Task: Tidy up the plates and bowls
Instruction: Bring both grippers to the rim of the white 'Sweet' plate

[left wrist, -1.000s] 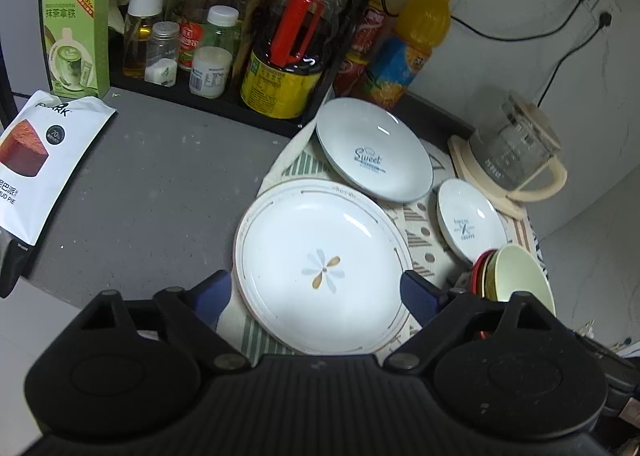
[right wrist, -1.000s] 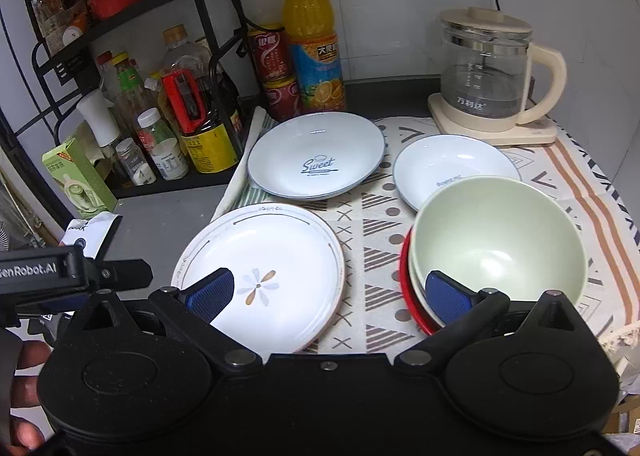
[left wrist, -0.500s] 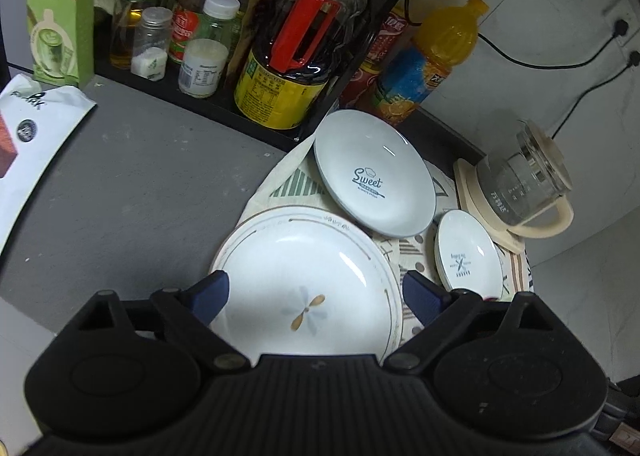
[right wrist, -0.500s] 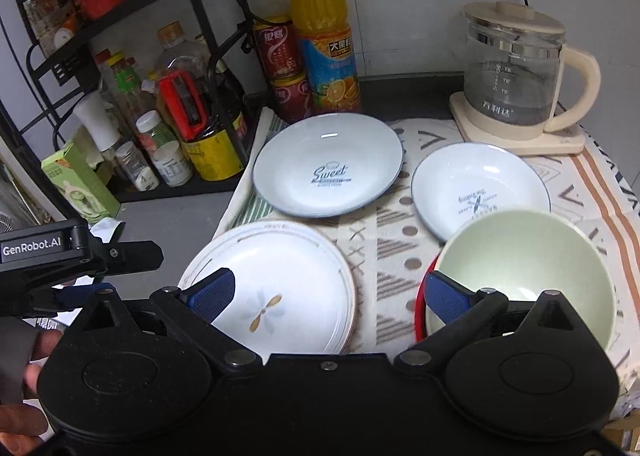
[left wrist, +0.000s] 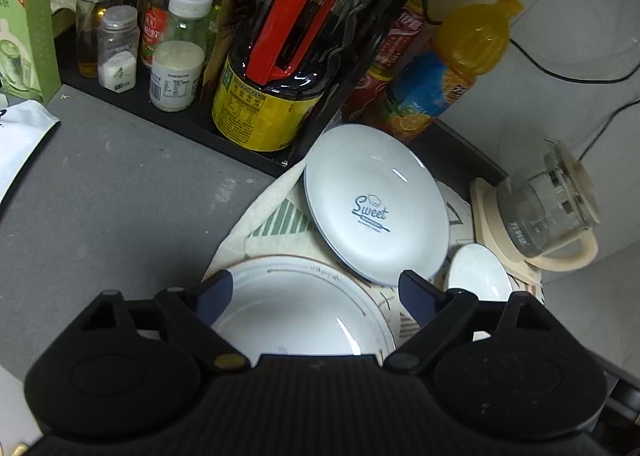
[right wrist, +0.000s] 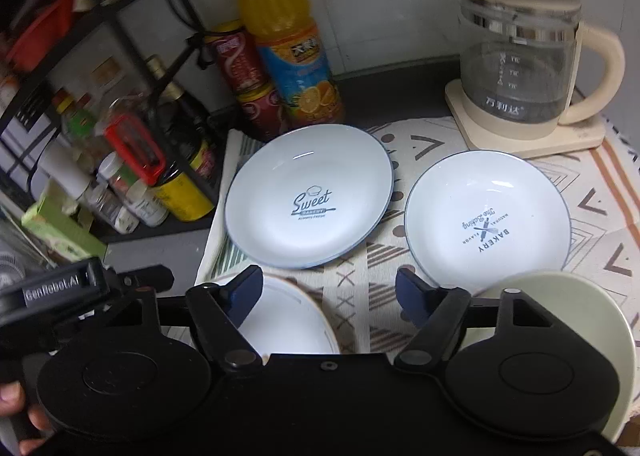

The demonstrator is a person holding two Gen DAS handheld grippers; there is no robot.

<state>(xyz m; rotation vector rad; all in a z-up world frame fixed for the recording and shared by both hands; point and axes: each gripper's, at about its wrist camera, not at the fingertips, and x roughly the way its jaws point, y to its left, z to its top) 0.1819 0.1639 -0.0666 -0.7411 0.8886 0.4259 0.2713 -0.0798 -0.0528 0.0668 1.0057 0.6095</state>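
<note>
A large white flower plate (left wrist: 296,308) (right wrist: 288,320) lies nearest on the patterned cloth. Behind it lies a pale blue "Sweet" plate (left wrist: 376,208) (right wrist: 310,194). To its right is a smaller "Bakery" plate (right wrist: 486,216) (left wrist: 478,274). A pale green bowl (right wrist: 580,328) sits at the near right, partly hidden by my right gripper. My left gripper (left wrist: 316,290) is open above the flower plate's far rim. My right gripper (right wrist: 330,286) is open above the cloth between the flower plate and the Bakery plate. Both are empty.
A black rack (left wrist: 168,112) with sauce bottles and jars stands at the back left. An orange drink bottle (right wrist: 288,44) and red cans (right wrist: 244,76) stand behind the plates. A glass kettle (right wrist: 520,64) sits at the back right. A green box (left wrist: 24,28) stands far left.
Both grippers have moved forward toward the Sweet plate, so the flower plate and green bowl slid under the gripper bodies. Nothing was grasped.
</note>
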